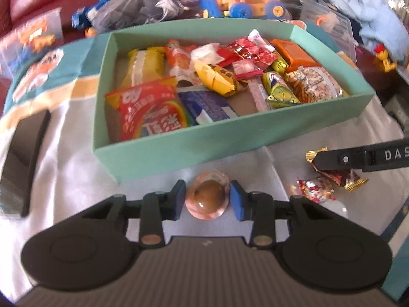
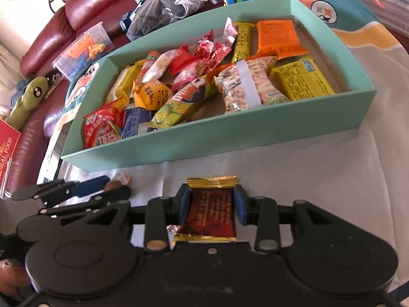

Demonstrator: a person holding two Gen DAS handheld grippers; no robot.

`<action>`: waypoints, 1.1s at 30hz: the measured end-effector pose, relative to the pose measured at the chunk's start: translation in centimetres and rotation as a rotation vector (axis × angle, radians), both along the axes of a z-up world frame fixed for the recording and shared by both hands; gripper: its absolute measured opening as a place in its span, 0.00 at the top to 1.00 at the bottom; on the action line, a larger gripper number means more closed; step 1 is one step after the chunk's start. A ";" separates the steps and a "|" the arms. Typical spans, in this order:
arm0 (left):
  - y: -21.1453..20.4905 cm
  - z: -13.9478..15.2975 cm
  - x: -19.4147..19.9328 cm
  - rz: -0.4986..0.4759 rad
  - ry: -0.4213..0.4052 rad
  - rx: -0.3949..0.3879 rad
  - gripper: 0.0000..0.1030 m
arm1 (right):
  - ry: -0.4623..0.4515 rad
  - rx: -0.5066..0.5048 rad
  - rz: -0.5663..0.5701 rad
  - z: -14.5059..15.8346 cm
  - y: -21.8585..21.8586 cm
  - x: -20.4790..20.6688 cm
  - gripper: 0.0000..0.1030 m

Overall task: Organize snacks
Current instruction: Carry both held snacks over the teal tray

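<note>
Left wrist view: the left gripper (image 1: 207, 196) has its blue pads narrowed onto a jelly cup (image 1: 207, 196) lying on the white cloth (image 1: 76, 168), just short of the green box (image 1: 179, 145) at twelve o'clock; both pads appear to touch its sides. A small wrapped candy (image 1: 315, 192) lies loose at three o'clock. The cup is round and slick, so I'd squeeze at its widest girth and lift straight before carrying it over the wall. Right wrist view: the right gripper (image 2: 211, 202) is closed on a dark red sachet (image 2: 211, 215), flat on the cloth, box at twelve. The sachet may buckle; lift slowly, clear the near wall, and release over a bare patch.
</note>
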State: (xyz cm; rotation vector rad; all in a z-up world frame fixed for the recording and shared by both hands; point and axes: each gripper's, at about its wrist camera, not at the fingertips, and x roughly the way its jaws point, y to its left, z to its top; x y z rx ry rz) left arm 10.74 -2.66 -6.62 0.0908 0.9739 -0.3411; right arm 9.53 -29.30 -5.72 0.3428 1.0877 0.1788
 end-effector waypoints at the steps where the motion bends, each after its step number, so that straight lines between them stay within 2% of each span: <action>1: 0.4 0.0 0.0 0.007 0.010 -0.016 0.65 | -0.001 0.009 -0.006 0.0 0.0 -0.1 0.65; 11: 1.6 0.8 -1.6 0.031 0.028 -0.038 0.65 | -0.014 0.032 -0.013 0.7 -0.2 -0.9 0.65; 18: 2.7 4.2 -2.7 0.019 -0.033 -0.070 0.65 | -0.065 0.060 -0.010 3.3 -0.3 -1.2 0.65; 25: 5.0 8.7 -0.9 0.077 -0.122 -0.125 0.65 | -0.158 0.094 0.008 7.2 0.6 0.7 0.65; 33: 5.7 10.0 1.8 0.104 -0.141 -0.141 0.65 | -0.211 0.096 0.036 9.4 2.2 3.9 0.65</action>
